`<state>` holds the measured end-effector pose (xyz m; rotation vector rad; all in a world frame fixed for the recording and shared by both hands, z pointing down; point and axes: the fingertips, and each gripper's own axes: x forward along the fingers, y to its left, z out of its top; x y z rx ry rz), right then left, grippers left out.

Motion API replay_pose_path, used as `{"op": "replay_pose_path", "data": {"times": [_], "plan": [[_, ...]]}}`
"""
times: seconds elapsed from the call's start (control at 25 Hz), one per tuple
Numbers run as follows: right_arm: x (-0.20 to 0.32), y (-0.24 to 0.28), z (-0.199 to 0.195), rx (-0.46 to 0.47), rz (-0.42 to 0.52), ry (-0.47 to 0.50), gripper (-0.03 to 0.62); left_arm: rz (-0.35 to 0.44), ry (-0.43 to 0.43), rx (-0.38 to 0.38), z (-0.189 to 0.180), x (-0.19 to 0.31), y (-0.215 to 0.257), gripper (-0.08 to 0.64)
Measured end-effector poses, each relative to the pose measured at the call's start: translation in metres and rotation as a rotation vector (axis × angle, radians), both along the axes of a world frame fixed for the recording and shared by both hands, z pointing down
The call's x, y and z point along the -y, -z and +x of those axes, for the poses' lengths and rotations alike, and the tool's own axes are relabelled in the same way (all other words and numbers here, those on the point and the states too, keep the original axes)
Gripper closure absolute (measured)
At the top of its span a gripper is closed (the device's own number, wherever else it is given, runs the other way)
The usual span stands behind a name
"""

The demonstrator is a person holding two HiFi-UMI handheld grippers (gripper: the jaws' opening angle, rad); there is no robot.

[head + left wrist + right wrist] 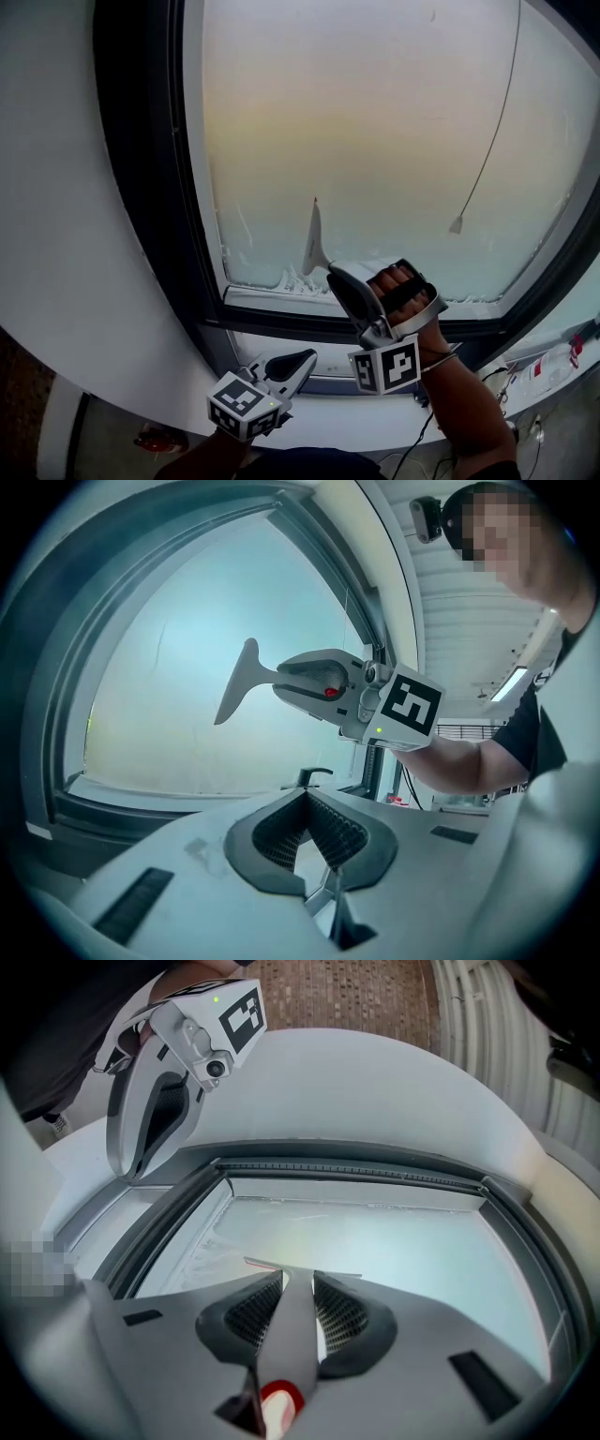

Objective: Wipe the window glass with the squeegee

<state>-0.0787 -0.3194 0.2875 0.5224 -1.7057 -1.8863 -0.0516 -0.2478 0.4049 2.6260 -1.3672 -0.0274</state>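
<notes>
Your right gripper (330, 274) has its fingers clenched on the handle of the squeegee (313, 239), held up before the lower part of the window glass (375, 131). In the head view the blade stands on end, just above the bottom edge of the pane and towards its left side. Whether the blade touches the glass cannot be told. The right gripper view shows the grey handle running straight between the two ribbed pads, with a red spot near its base.

Your left gripper (302, 360) hangs lower, by the white sill (375, 422) and well apart from the squeegee. Its fingers are closed tip to tip with nothing between them.

White streaky residue (272, 279) lines the bottom and left edges of the pane. A thin cord (497, 122) hangs down the right side of the glass. A dark window frame (192, 234) surrounds the pane, set in a white wall (66, 206).
</notes>
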Motion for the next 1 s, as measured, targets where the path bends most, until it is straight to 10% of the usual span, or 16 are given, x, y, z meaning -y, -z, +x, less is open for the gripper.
{"op": "replay_pose_path", "data": {"times": [1.0], "plan": [[0.038, 0.004, 0.133, 0.021, 0.050, -0.215, 0.497, 0.010, -0.117, -0.027, 0.068, 0.015, 0.009, 0.560]]}}
